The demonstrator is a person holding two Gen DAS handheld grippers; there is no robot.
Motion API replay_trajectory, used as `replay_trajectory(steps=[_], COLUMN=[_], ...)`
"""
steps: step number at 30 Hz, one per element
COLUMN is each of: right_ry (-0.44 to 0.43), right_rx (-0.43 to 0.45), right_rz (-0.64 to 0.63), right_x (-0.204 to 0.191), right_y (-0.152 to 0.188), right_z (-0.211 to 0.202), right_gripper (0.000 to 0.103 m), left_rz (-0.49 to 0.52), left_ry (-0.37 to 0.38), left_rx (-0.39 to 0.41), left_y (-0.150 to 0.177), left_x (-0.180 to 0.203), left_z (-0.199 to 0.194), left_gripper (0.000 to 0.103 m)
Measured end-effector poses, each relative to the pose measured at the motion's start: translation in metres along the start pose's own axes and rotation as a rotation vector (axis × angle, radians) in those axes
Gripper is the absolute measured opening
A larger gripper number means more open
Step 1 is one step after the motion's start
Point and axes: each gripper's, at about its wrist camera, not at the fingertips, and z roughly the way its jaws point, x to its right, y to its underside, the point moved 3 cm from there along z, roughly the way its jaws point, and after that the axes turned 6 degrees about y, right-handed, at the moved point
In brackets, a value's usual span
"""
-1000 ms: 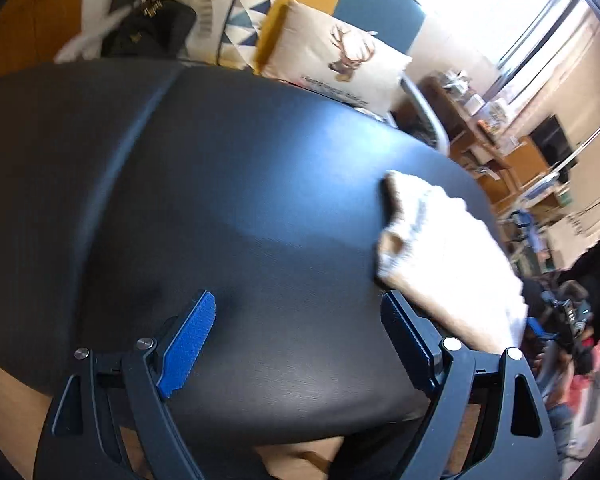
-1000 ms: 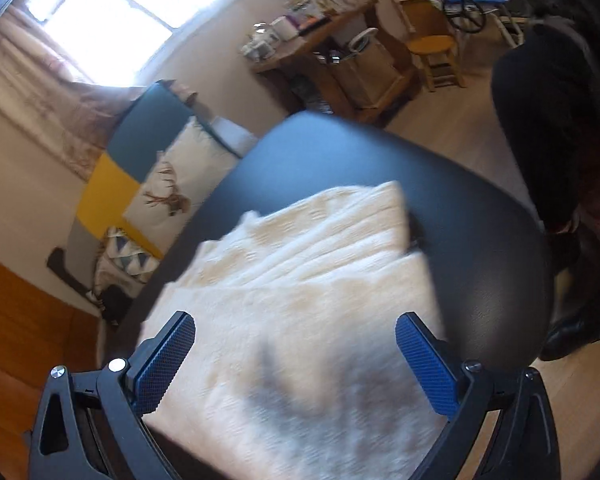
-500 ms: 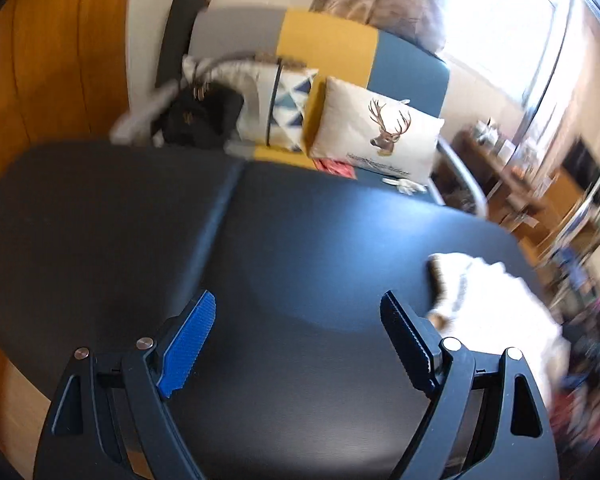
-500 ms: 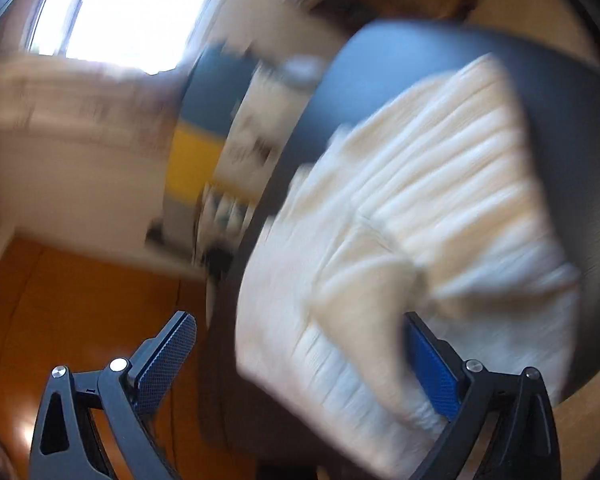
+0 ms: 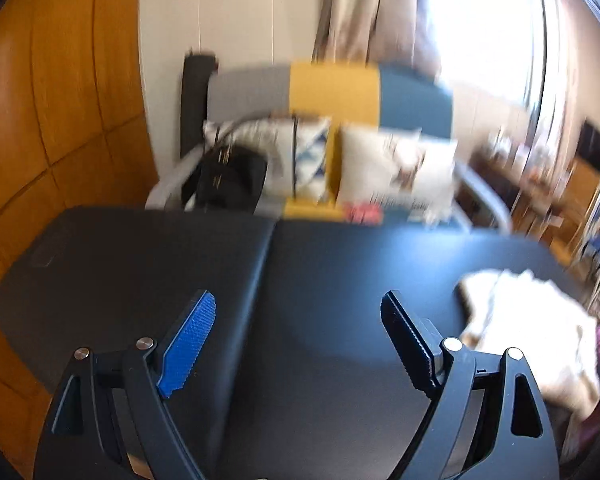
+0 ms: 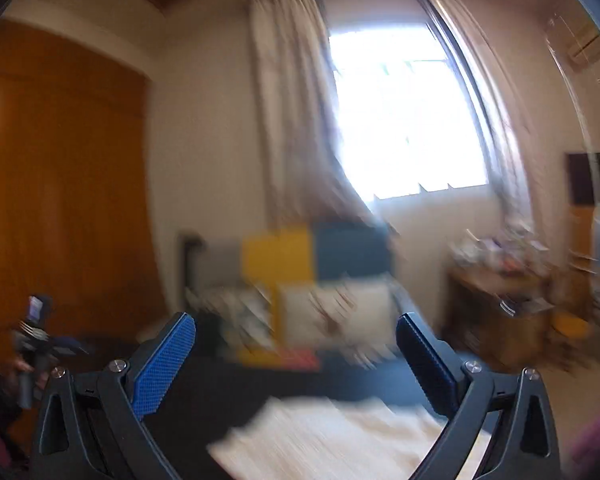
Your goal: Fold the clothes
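Now that both cameras have swung up off the folded cream sweater, left gripper and right gripper hang wide and empty, so folding looks done.

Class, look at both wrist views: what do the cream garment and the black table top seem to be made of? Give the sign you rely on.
Garment: probably a soft knit, perhaps cotton or wool; cream, matt, with faint ribbed lines in the right wrist view, though blur hides the stitch.
Table top: likely padded vinyl or faux leather; black, a soft sheen and a seam down the middle.
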Motion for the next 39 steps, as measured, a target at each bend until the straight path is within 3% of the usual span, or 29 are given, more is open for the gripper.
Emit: replay_trajectory(steps=[2, 3, 7, 9, 11, 13, 15, 17, 19, 20, 21, 24, 27, 30, 33, 35, 39], right_ry=[-0.250, -0.283, -0.087, -0.037, 0.099, 0.163, 0.157, 0.074, -0.096, -0.164, -0.224, -0.349, -0.186, 0.077, 0.140, 0.229, 0.404], right_rx=[-0.133, -0.218, -0.502, -0.626, -0.704, -0.655, -0.541, -0.388, -0.359, -0.370, -0.380, -0.348, -0.390, -0.599, -0.639, -0.787, -1.024], right_rz=[0.191, 0.249, 0.181, 0.093, -0.104, -0.197, -0.205, -0.141, 0.134, 0.254, 0.338, 0.534, 0.506, 0.202, 0.012, -0.109, -0.131], right_x=[0.007, 0.012, 0.018, 0.006, -0.011, -0.030, -0.046, -0.051, -0.045, -0.042, -0.042, -0.038, -0.044, -0.056, -0.044, -0.019, 0.066], right_y=[0.015, 0.027, 0.084, 0.105, 0.119, 0.115, 0.101, 0.089, 0.090, 0.096, 0.102, 0.124, 0.146, 0.171, 0.173, 0.184, 0.211], right_z=[0.036, 0.057, 0.132, 0.162, 0.184, 0.191, 0.189, 0.177, 0.173, 0.174, 0.177, 0.179, 0.180, 0.192, 0.178, 0.169, 0.137], right_gripper=[0.103, 0.103, 0.103, 0.103, 0.103, 0.103, 0.103, 0.103, 0.103, 0.103, 0.103, 0.103, 0.103, 0.103, 0.103, 0.103, 0.103], left_rz=[-0.023, -0.026, 0.027, 0.095, 0.183, 0.212, 0.132, 0.003, -0.136, -0.153, -0.131, 0.016, 0.069, 0.110, 0.051, 0.022, -0.007], left_ry=[0.040, 0.056, 0.057, -0.017, -0.129, -0.161, -0.026, 0.139, 0.293, 0.311, 0.282, 0.132, 0.124, 0.025, -0.024, -0.056, -0.064], left_rx=[0.018, 0.014, -0.045, -0.026, 0.026, 0.074, 0.098, 0.113, 0.108, 0.083, 0.043, -0.045, -0.131, -0.154, -0.132, -0.123, -0.120], left_y=[-0.004, -0.006, 0.002, 0.010, 0.013, 0.015, 0.011, 0.004, -0.005, -0.008, -0.009, -0.005, 0.014, 0.026, 0.037, 0.040, 0.038], left_x=[0.001, 0.000, 0.018, 0.033, 0.047, 0.057, 0.062, 0.058, 0.052, 0.053, 0.056, 0.073, 0.080, 0.077, 0.060, 0.046, 0.031], left_z=[-0.004, -0.002, 0.007, 0.003, 0.005, 0.004, -0.003, -0.009, -0.008, -0.003, 0.003, 0.015, 0.021, 0.026, 0.018, 0.019, 0.025], left_gripper=[0.090, 0.090, 0.090, 0.090, 0.090, 0.090, 0.090, 0.090, 0.090, 0.090, 0.090, 0.090, 0.090, 0.090, 0.090, 0.090, 0.090])
